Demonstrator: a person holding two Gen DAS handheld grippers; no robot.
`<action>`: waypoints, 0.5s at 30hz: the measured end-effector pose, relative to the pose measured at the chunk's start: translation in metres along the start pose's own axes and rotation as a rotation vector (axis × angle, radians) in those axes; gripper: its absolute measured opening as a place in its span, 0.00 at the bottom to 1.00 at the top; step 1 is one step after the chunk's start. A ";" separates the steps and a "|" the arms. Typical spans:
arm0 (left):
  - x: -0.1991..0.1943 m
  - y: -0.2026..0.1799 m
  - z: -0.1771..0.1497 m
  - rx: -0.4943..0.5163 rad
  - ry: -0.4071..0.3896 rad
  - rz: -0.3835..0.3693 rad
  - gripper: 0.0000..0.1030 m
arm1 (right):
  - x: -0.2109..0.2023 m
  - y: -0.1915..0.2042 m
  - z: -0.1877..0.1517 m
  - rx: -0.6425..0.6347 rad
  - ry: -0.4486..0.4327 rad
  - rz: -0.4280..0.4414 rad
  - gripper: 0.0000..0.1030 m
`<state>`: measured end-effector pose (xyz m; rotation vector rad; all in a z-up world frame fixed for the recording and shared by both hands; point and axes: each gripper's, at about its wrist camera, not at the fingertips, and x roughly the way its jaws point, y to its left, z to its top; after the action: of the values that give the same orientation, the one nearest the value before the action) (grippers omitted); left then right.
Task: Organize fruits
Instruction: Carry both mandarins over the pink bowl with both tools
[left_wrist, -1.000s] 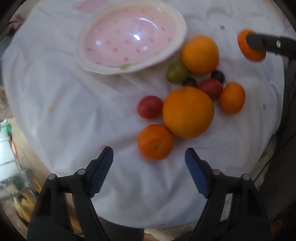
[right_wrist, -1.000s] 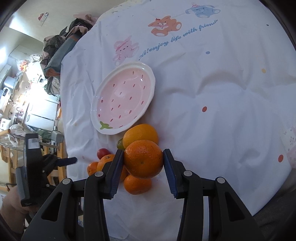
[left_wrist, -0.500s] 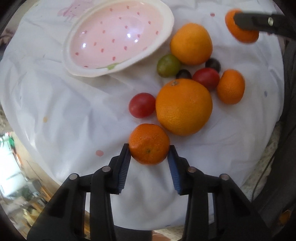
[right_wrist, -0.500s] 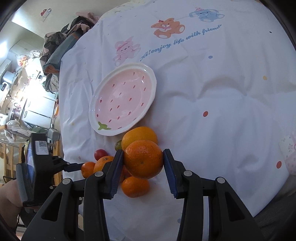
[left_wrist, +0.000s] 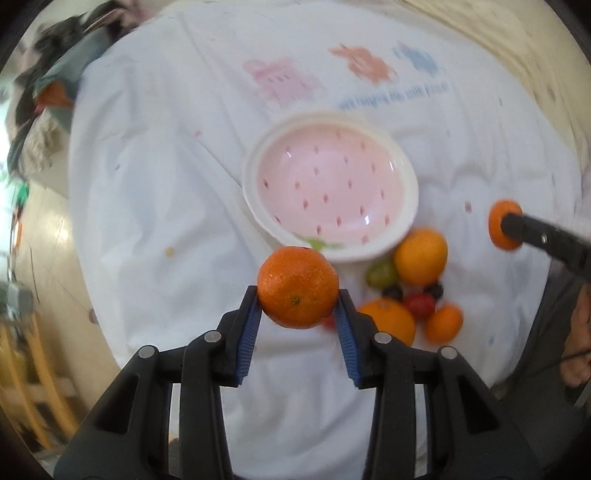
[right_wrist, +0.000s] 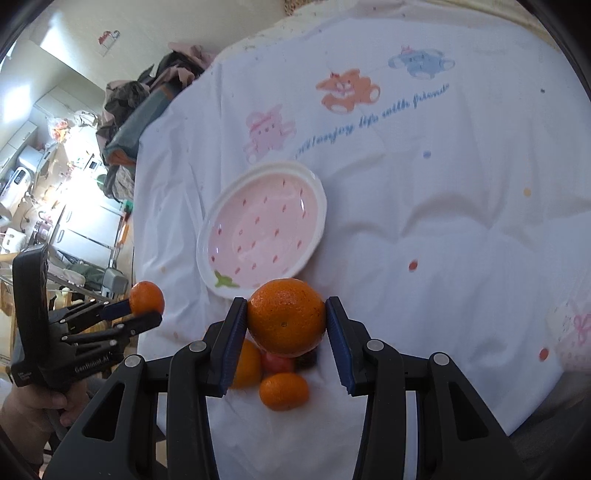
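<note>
My left gripper is shut on a small orange and holds it in the air near the front rim of the pink strawberry plate. It shows from the side in the right wrist view. My right gripper is shut on another orange, held above the fruit pile; in the left wrist view that orange shows at the right. The plate holds nothing.
On the white cloth by the plate lie a yellow-orange fruit, a green fruit, a large orange, a red fruit, a small orange and dark berries. The table edge is near me.
My left gripper closed on the small orange and lifted it off the cloth toward the plate. My right gripper kept hold of its orange and rose a little.
</note>
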<state>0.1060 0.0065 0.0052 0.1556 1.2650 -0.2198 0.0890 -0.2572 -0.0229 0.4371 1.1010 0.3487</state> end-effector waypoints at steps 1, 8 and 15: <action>0.000 0.002 0.001 -0.017 -0.012 -0.002 0.35 | -0.001 0.000 0.005 -0.002 -0.010 0.003 0.44; 0.015 -0.006 0.018 -0.116 -0.080 -0.015 0.35 | 0.004 0.001 0.037 -0.027 -0.059 0.011 0.44; 0.030 -0.002 0.047 -0.169 -0.111 -0.010 0.35 | 0.023 0.006 0.068 -0.059 -0.077 0.012 0.44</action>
<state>0.1576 -0.0092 -0.0094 -0.0083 1.1682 -0.1279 0.1597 -0.2526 -0.0120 0.4018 1.0106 0.3709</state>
